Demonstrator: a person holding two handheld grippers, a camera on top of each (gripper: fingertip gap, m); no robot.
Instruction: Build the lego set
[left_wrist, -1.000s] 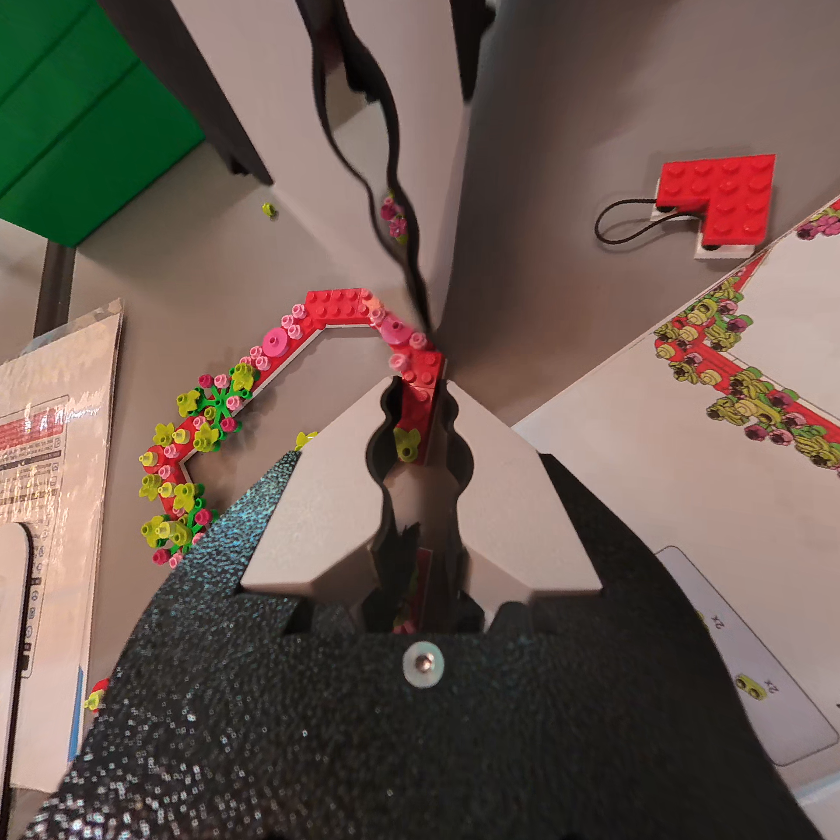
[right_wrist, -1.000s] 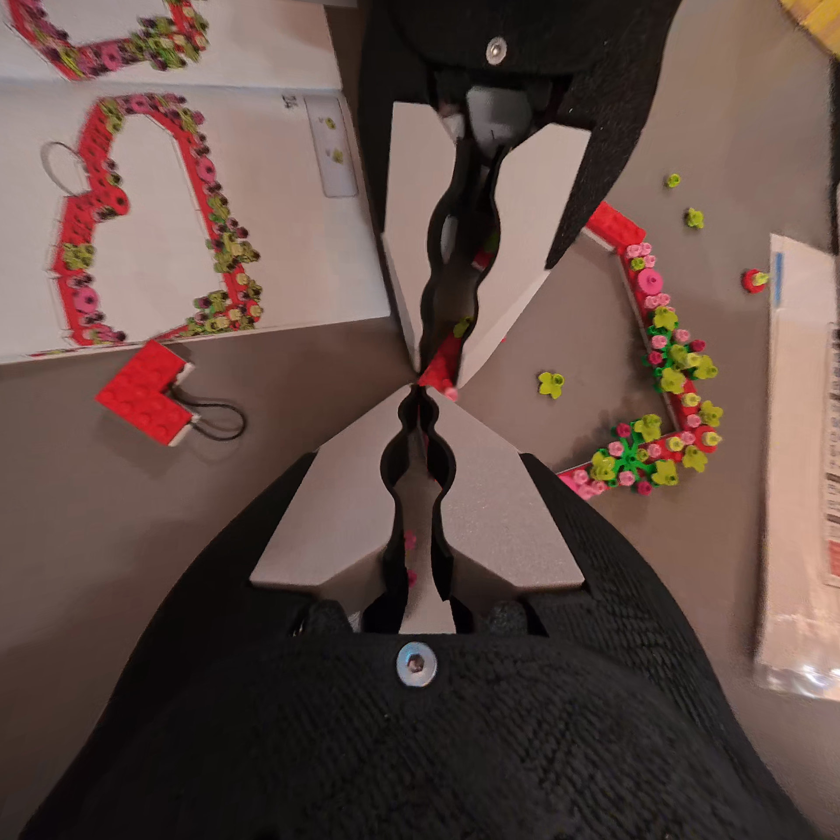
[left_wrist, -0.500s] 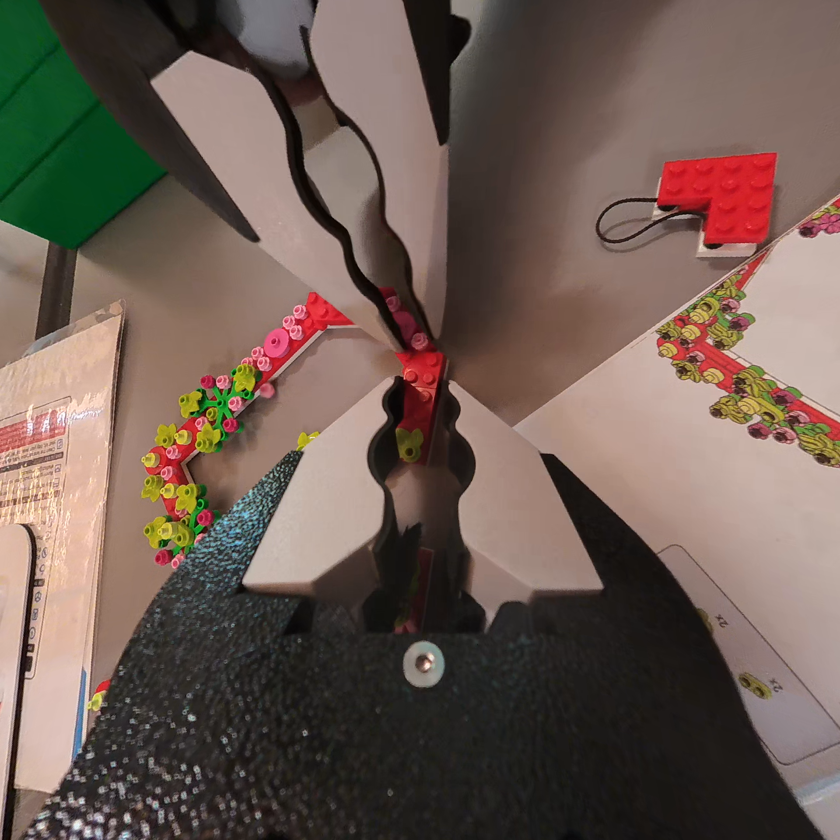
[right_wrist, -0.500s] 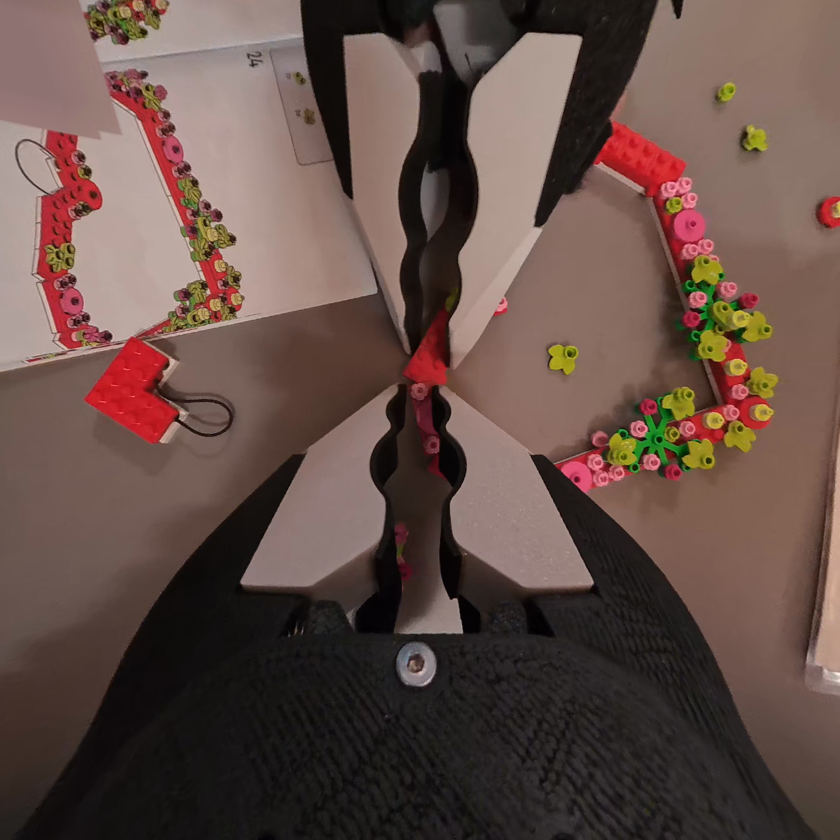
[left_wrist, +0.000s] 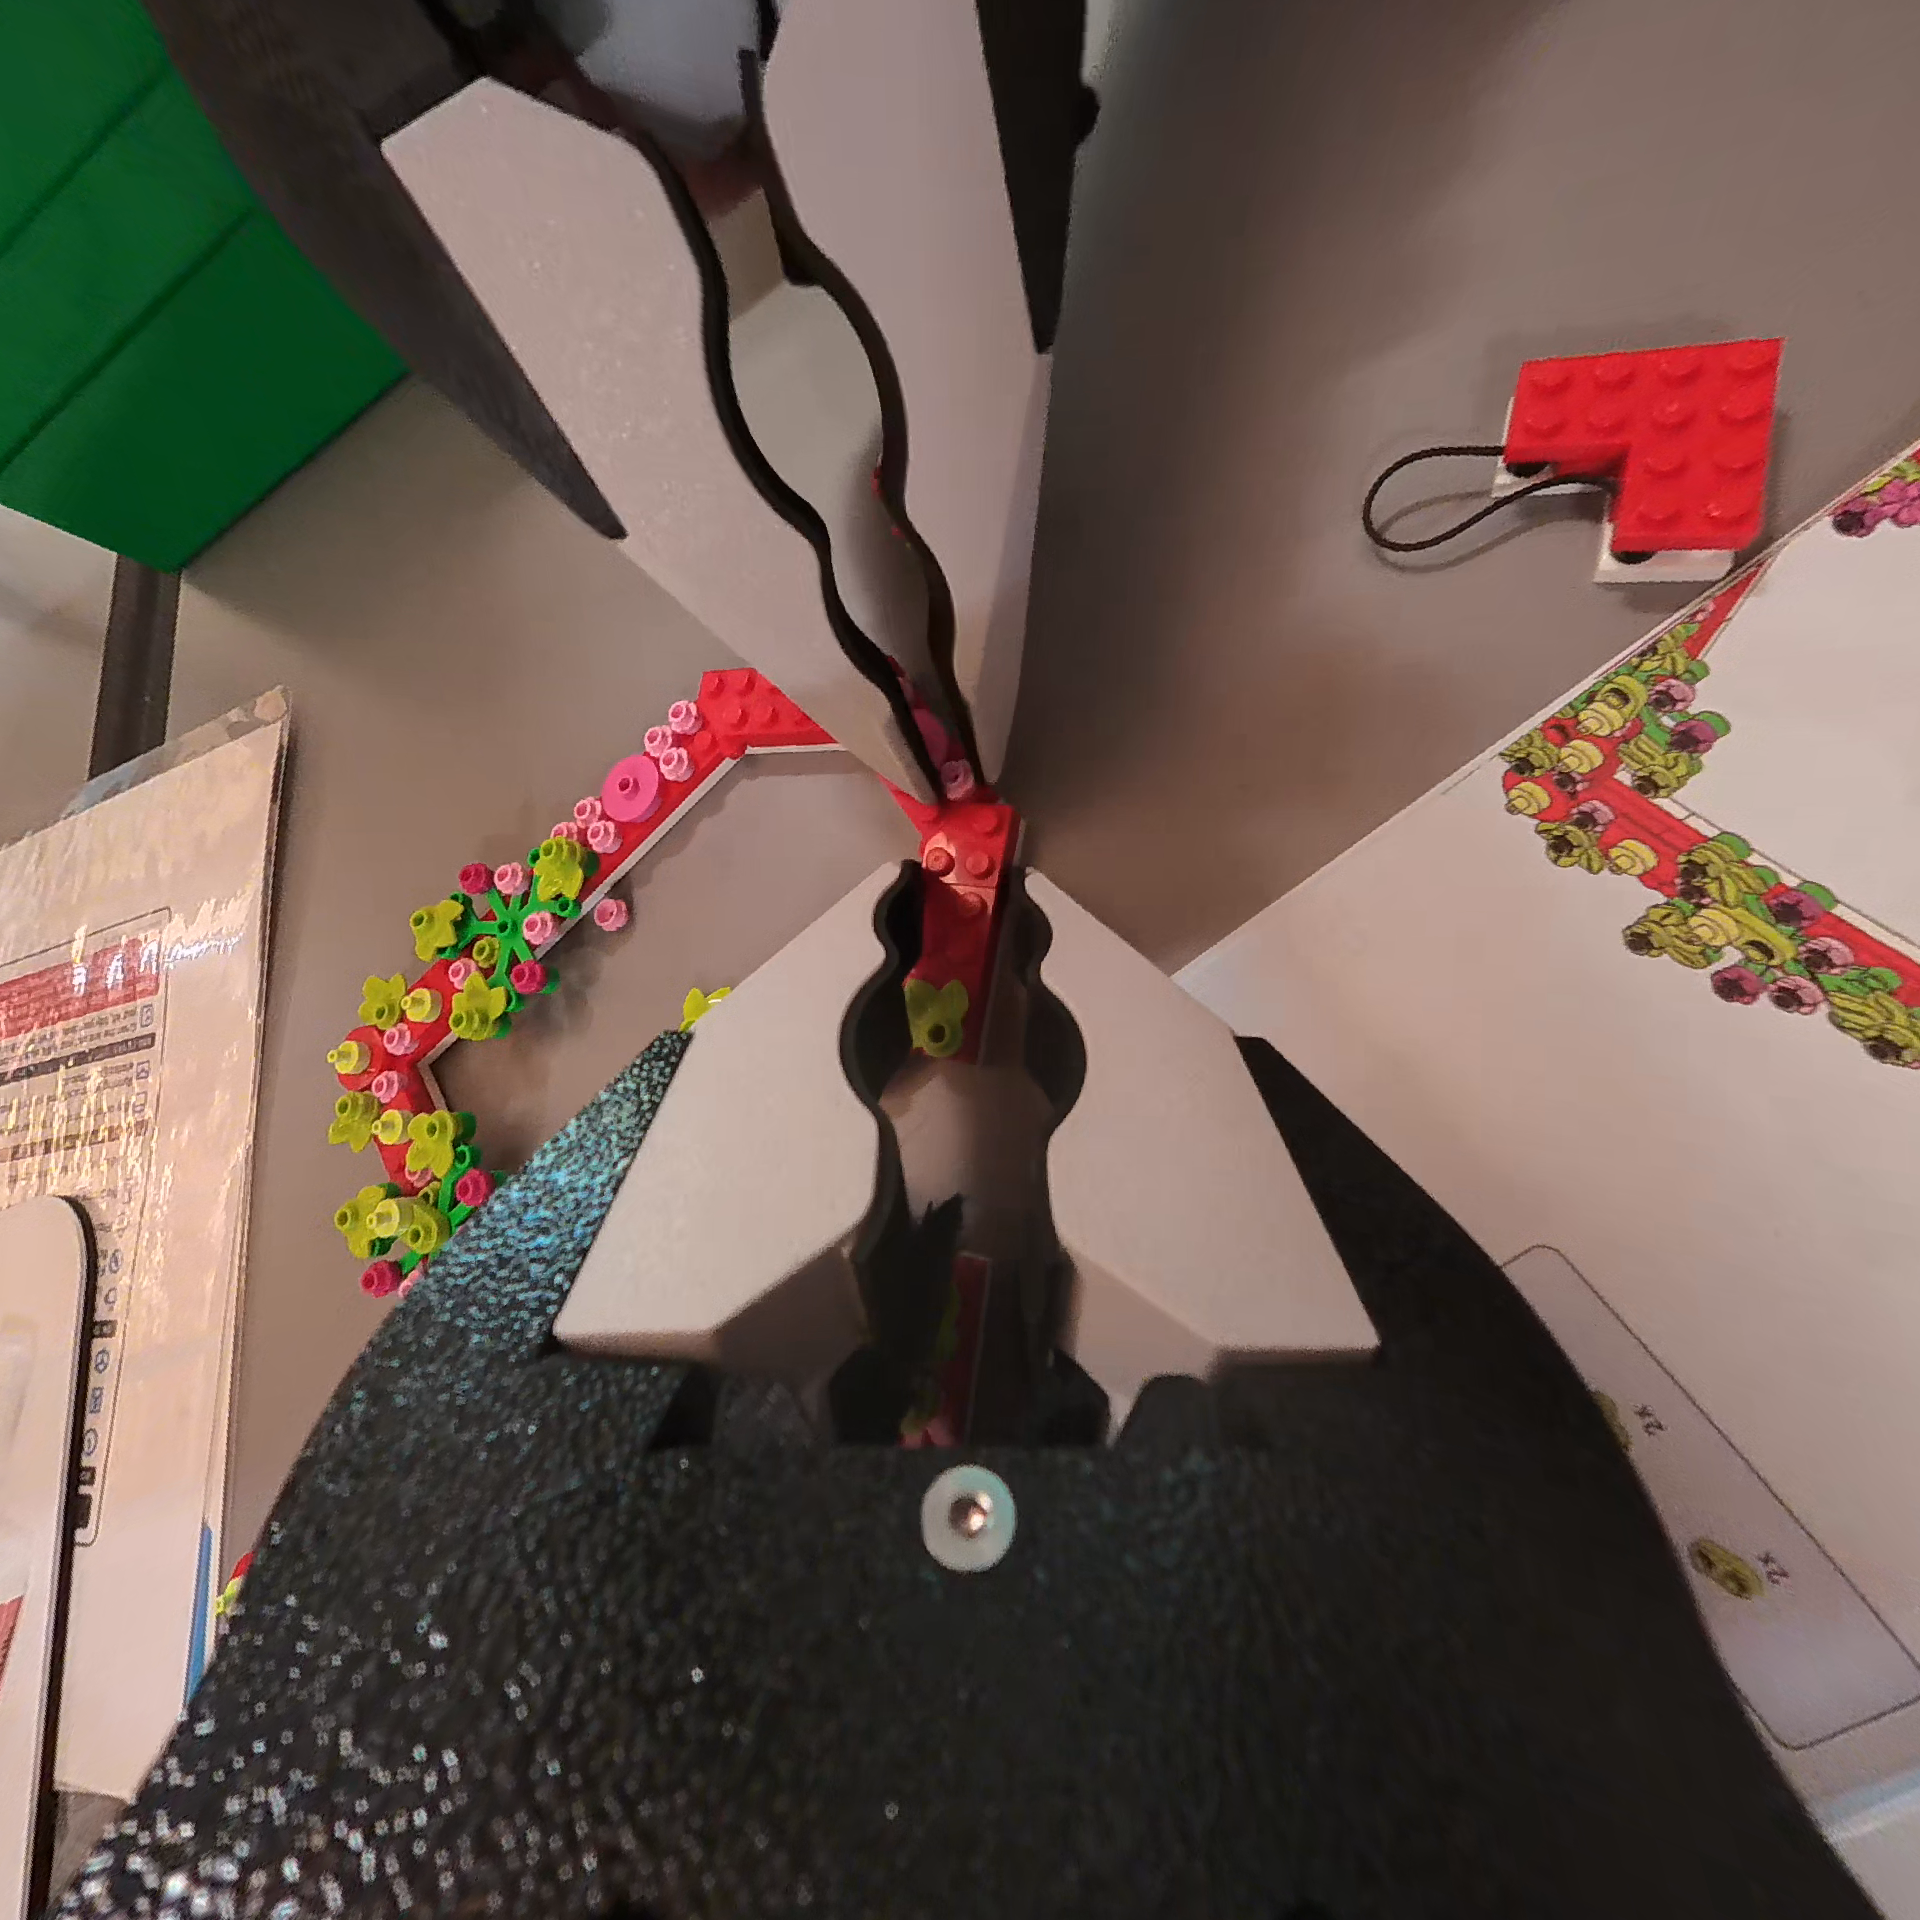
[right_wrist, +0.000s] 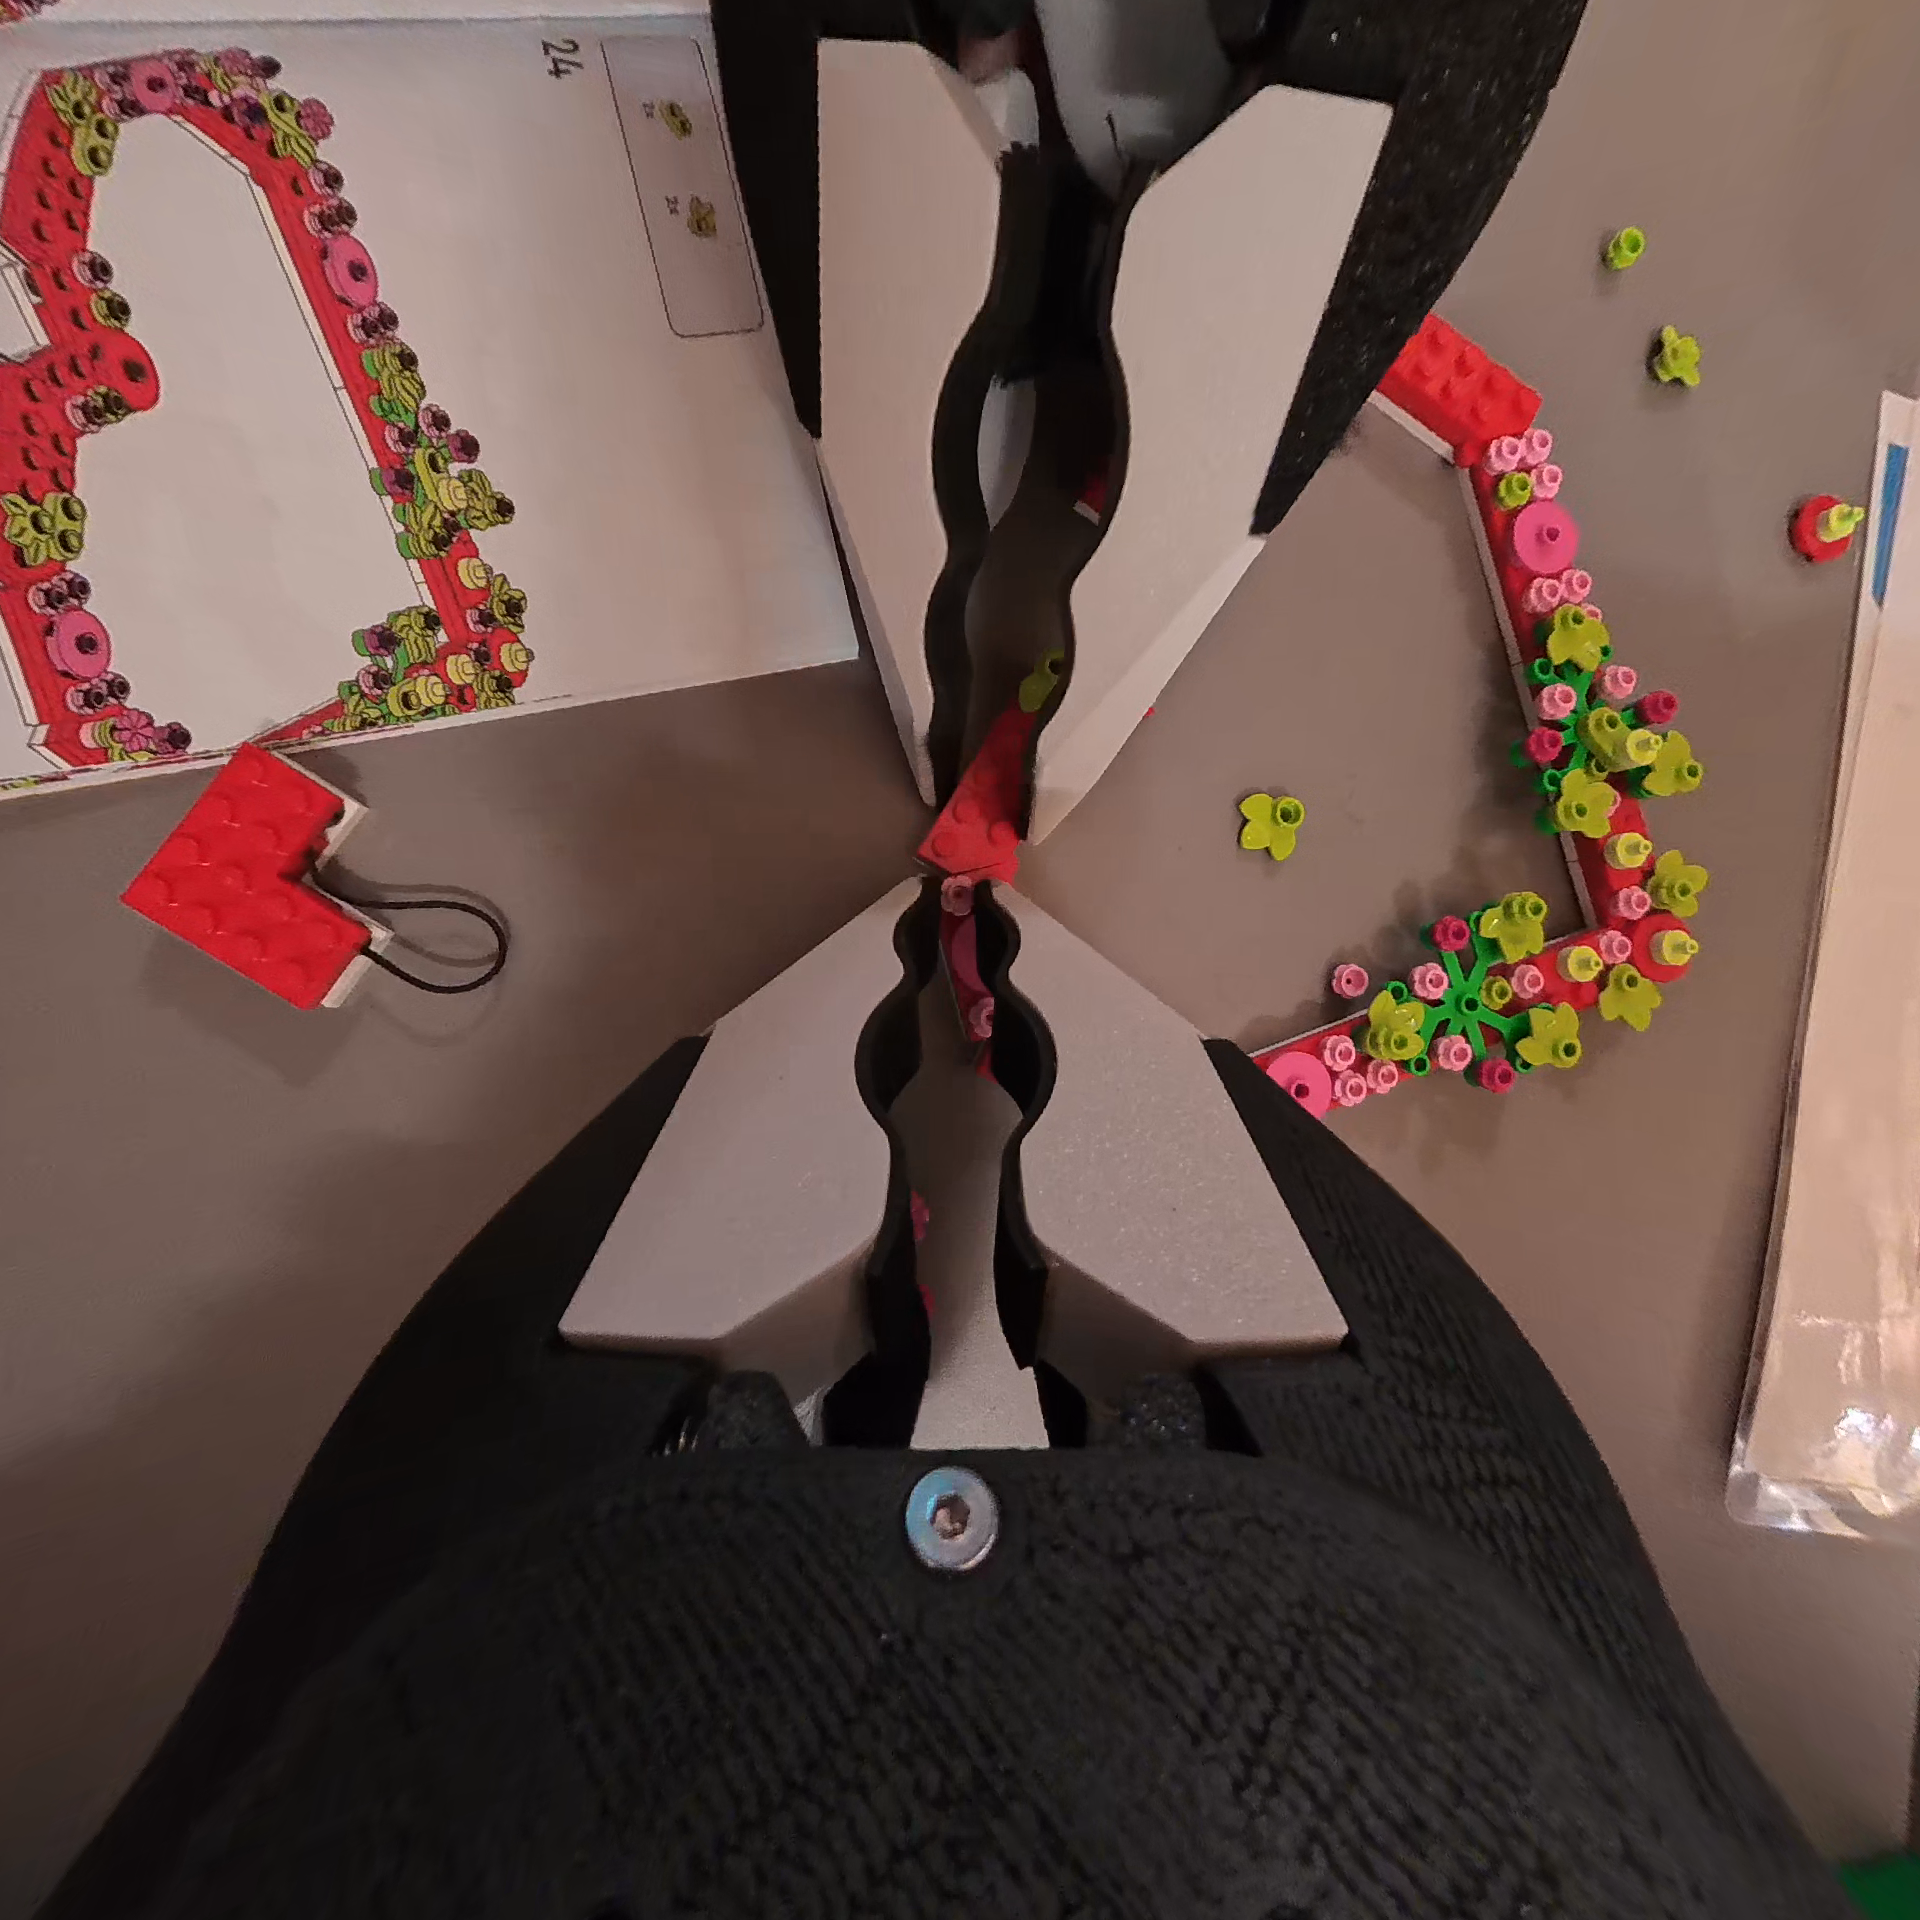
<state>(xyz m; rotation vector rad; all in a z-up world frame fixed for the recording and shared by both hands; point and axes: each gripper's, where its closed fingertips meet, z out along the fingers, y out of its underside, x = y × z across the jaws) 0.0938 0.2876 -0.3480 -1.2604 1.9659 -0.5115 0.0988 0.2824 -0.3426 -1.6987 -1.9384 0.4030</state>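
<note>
A red heart-shaped lego frame (left_wrist: 727, 717), dotted with pink, lime and green flowers, lies partly on the grey table. My left gripper (left_wrist: 961, 883) is shut on a red section that carries a lime flower (left_wrist: 935, 1013). My right gripper (right_wrist: 961, 899) is shut on the adjoining section with pink pieces (right_wrist: 961, 961). The two grippers meet tip to tip. In the left wrist view the right gripper (left_wrist: 951, 774) comes in from the top. In the right wrist view the left gripper (right_wrist: 977, 800) comes in from the top. The rest of the frame (right_wrist: 1538, 540) curves away to the right.
A red corner piece with a black cord loop (left_wrist: 1652, 447) (right_wrist: 249, 883) lies beside the open instruction booklet (left_wrist: 1558, 1143) (right_wrist: 312, 364). A loose lime flower (right_wrist: 1270, 826), a pink stud (right_wrist: 1349, 980) and small lime pieces (right_wrist: 1675, 356) lie around. A plastic-wrapped package (left_wrist: 125, 1039) (right_wrist: 1849, 1039) borders the table. My two grippers' fingertips are within a few centimetres of each other. The pink stud (right_wrist: 1349, 980) is about 8 cm from my left fingertips. Look for it in the left wrist view (left_wrist: 609, 916) too.
The right gripper has moved in closer and lower along the frame and now grips its pink-flower section right against the left gripper's tips. The left gripper has kept its hold.
</note>
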